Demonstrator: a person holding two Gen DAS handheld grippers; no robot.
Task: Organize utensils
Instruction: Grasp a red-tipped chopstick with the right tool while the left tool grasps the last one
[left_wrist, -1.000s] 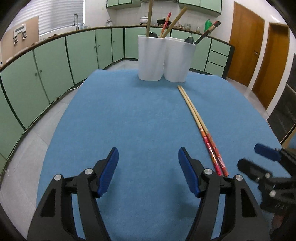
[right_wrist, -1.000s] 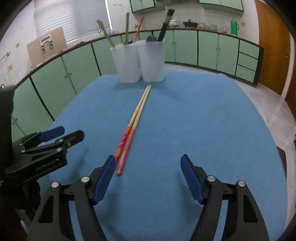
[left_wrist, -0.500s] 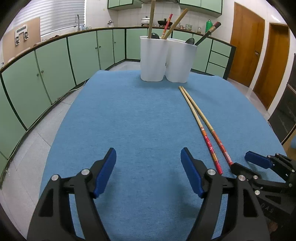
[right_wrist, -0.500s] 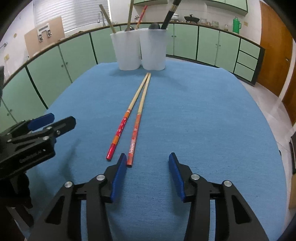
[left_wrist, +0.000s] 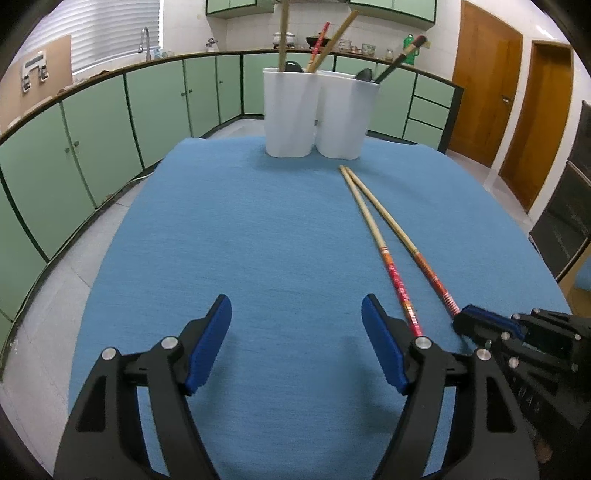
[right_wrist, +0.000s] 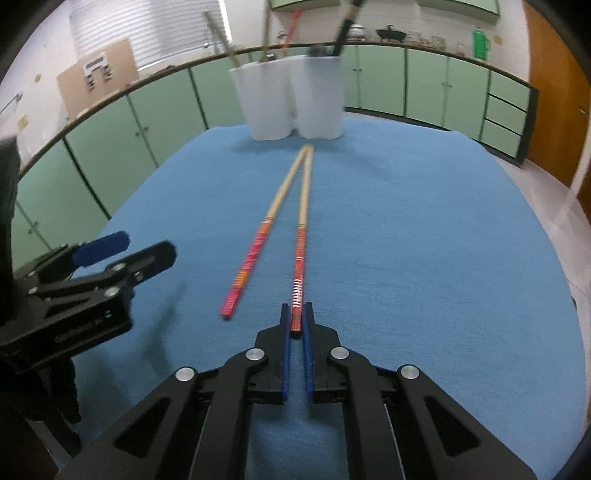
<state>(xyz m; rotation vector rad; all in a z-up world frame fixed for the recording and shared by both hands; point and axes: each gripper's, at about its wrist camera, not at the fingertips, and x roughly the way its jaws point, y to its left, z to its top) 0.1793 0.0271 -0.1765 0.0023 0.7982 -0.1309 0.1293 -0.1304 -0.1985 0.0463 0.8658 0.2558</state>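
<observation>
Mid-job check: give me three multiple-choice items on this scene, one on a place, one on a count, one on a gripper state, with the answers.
1. Where do the white holders stand?
A. At the cloth's far end
B. Beside the left gripper
C. On the floor

2. How many chopsticks lie on the blue cloth?
A. One
B. Two
C. Four

3. What is the right gripper doing?
A. Open over bare cloth
B. Shut on a chopstick's red end
C. Shut on a spoon

Answers:
1 A: the holders stand beyond the chopsticks' plain tips.
2 B: the gripped chopstick and a free chopstick lie side by side.
3 B: its pads press that red end, while the left gripper is open and empty.
</observation>
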